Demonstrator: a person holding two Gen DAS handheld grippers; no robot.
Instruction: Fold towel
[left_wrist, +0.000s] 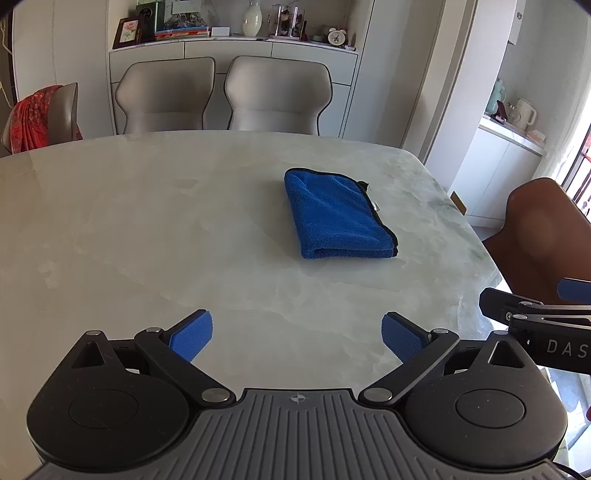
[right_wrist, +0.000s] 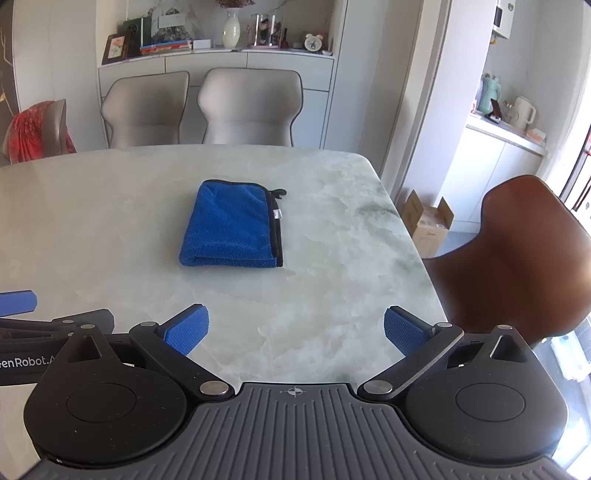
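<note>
A blue towel (left_wrist: 338, 216) with black edging lies folded into a small rectangle on the pale marble table (left_wrist: 147, 221); in the right wrist view the towel (right_wrist: 231, 225) sits left of centre, its black hem and a small tag on its right side. My left gripper (left_wrist: 297, 338) is open near the table's front edge, well short of the towel, with nothing between its blue pads. My right gripper (right_wrist: 295, 334) is open too, equally far back and empty. Each gripper shows at the edge of the other's view: the right gripper (left_wrist: 535, 306), the left gripper (right_wrist: 22, 314).
Two grey chairs (left_wrist: 221, 96) stand at the table's far side, and another chair with a red cloth (left_wrist: 40, 118) at far left. A brown chair (right_wrist: 517, 258) is at the right edge, with a cardboard box (right_wrist: 428, 221) on the floor. A cabinet (left_wrist: 236, 48) holds ornaments behind.
</note>
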